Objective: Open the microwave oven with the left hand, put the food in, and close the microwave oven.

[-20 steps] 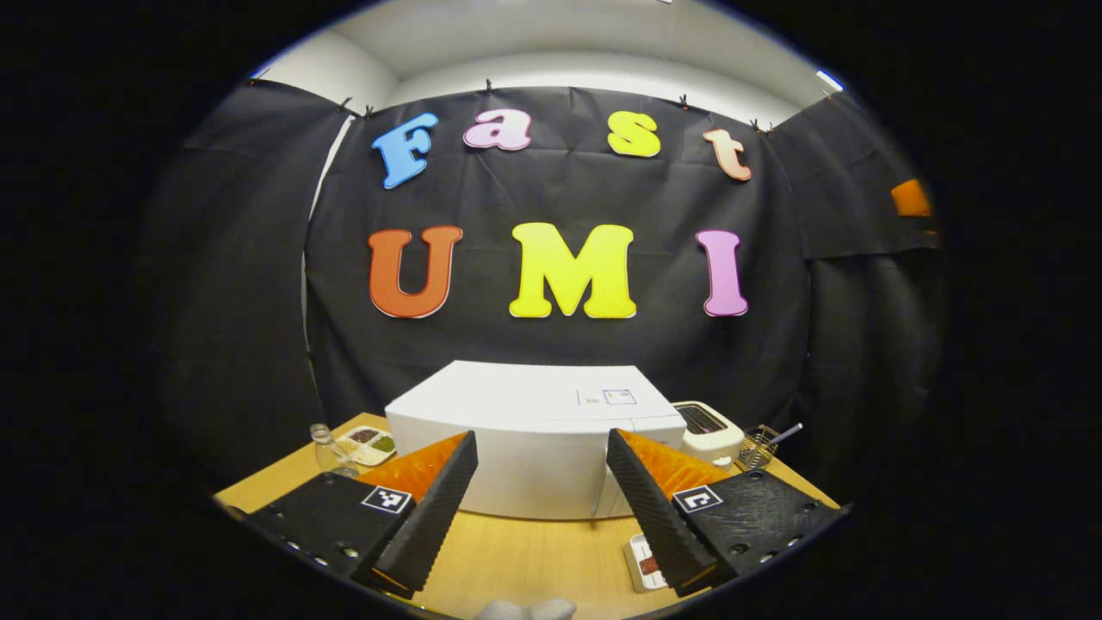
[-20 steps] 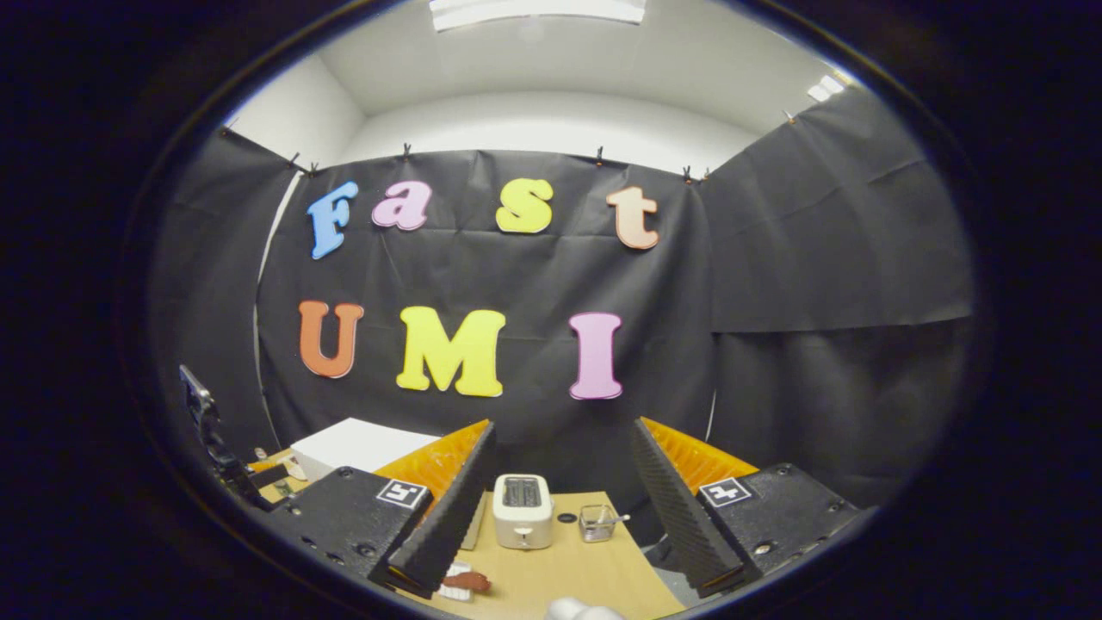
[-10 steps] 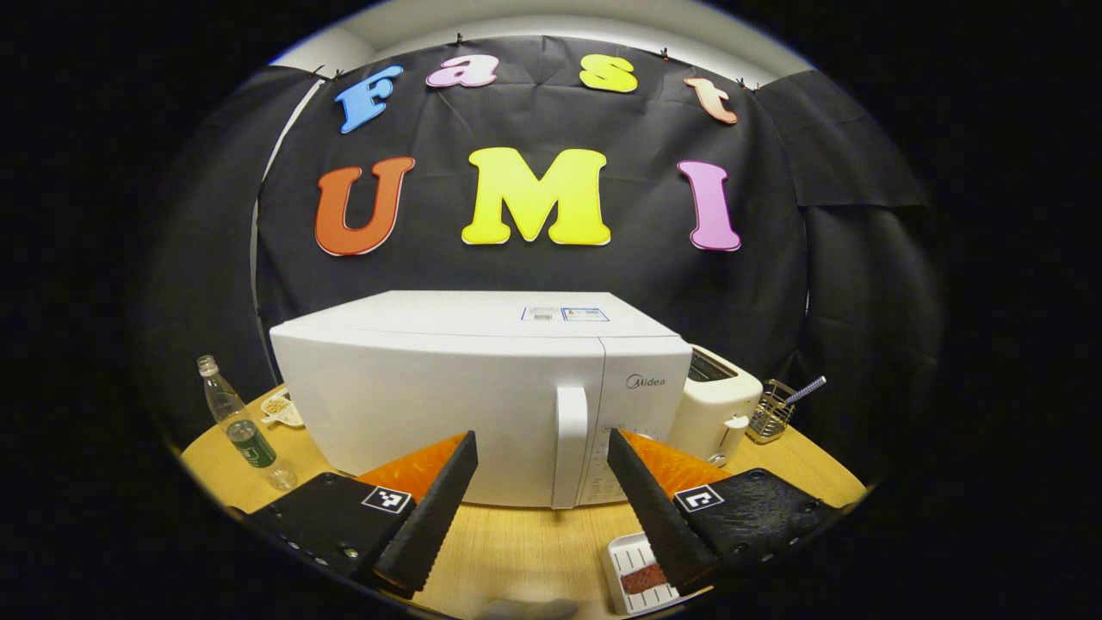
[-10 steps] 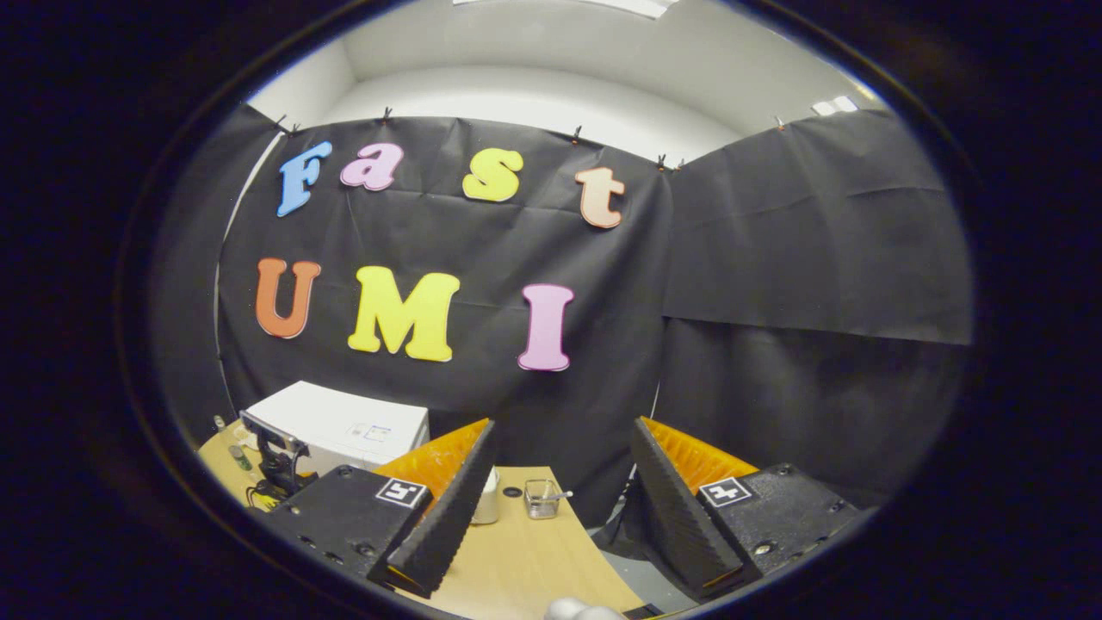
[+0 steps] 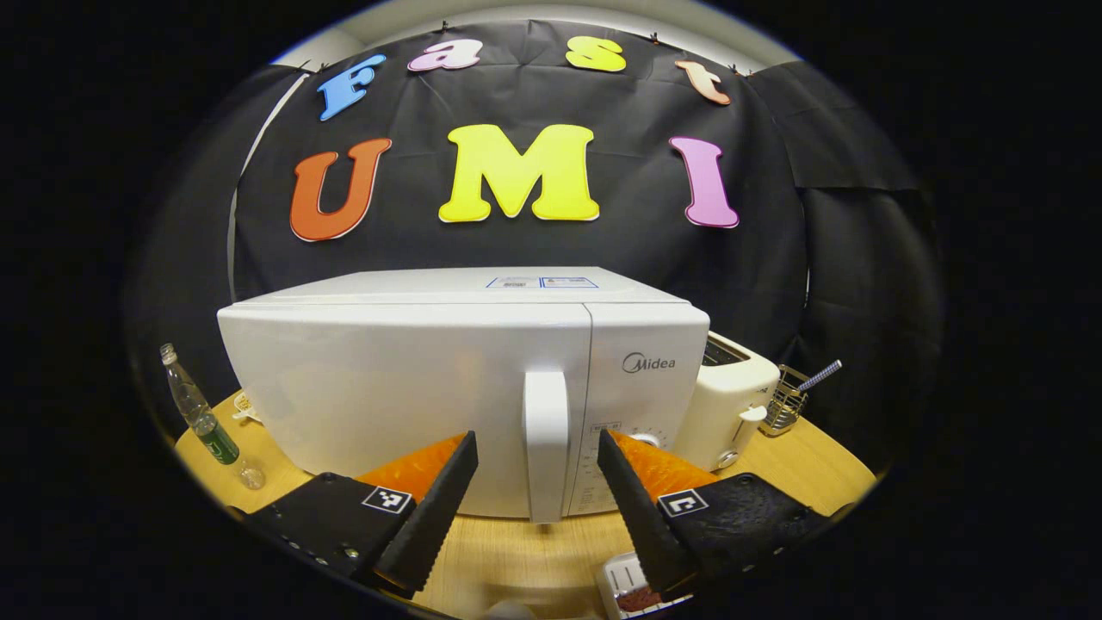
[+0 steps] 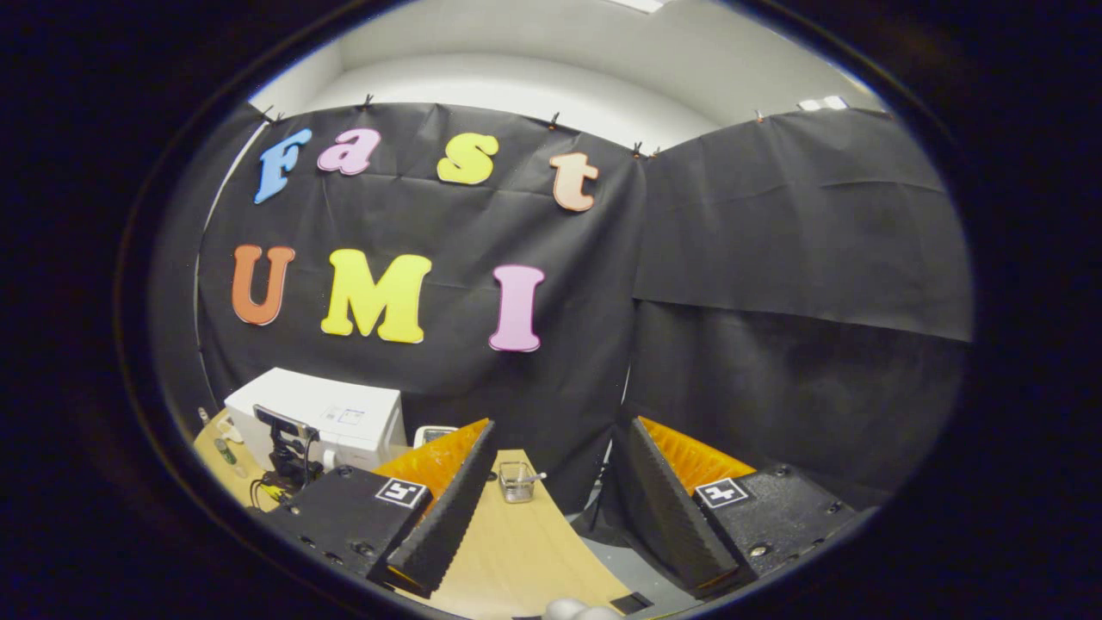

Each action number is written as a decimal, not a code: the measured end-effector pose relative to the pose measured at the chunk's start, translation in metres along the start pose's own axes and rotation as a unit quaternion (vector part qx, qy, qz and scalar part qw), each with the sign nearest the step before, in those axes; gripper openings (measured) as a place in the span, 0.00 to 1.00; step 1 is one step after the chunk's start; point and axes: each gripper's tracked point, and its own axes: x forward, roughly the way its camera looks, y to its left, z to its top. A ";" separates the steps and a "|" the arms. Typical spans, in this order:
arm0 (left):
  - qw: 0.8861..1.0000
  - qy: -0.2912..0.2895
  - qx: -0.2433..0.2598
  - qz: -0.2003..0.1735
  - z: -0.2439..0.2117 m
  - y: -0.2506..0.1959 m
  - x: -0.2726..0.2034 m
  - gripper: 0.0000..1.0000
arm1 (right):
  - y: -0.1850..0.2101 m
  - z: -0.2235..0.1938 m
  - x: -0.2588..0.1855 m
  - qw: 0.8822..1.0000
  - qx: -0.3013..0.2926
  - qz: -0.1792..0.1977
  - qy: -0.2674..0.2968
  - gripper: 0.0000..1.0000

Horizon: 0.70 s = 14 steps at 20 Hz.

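The white microwave (image 5: pixel 413 387) stands close ahead on the wooden table (image 5: pixel 516 560), its door closed. Its upright white handle (image 5: pixel 547 443) lines up in the gap of my left gripper (image 5: pixel 535 435), which is open; neither finger touches the handle. A white tray with brown food (image 5: pixel 624 594) lies on the table under the right finger, partly hidden. My right gripper (image 6: pixel 560 424) is open and holds nothing, hanging off the table's right end. In the right gripper view the microwave (image 6: pixel 318 418) sits far left, with the left gripper (image 6: pixel 288 448) in front of it.
A white toaster (image 5: pixel 727 405) stands right of the microwave, and a wire basket with a straw (image 5: pixel 788 400) beyond it. A clear bottle (image 5: pixel 202 418) and a small dish (image 5: pixel 244 405) stand at the left. The table's right edge (image 6: pixel 594 551) drops to grey floor.
The left gripper has moved in toward the microwave, and the handle now sits centred between its fingers. The right gripper view has swung right, away from the toaster.
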 end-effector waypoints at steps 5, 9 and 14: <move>1.000 -0.009 0.009 -0.012 0.004 -0.004 0.008 0.63 | 0.002 -0.001 -0.001 1.000 -0.003 0.005 0.003 0.98; 1.000 -0.003 -0.012 -0.013 0.004 -0.004 0.010 0.24 | 0.003 -0.003 -0.001 1.000 -0.009 0.010 0.007 0.98; 1.000 0.007 -0.010 -0.001 -0.001 -0.003 0.010 0.14 | 0.001 -0.006 -0.003 1.000 -0.006 0.013 0.008 0.98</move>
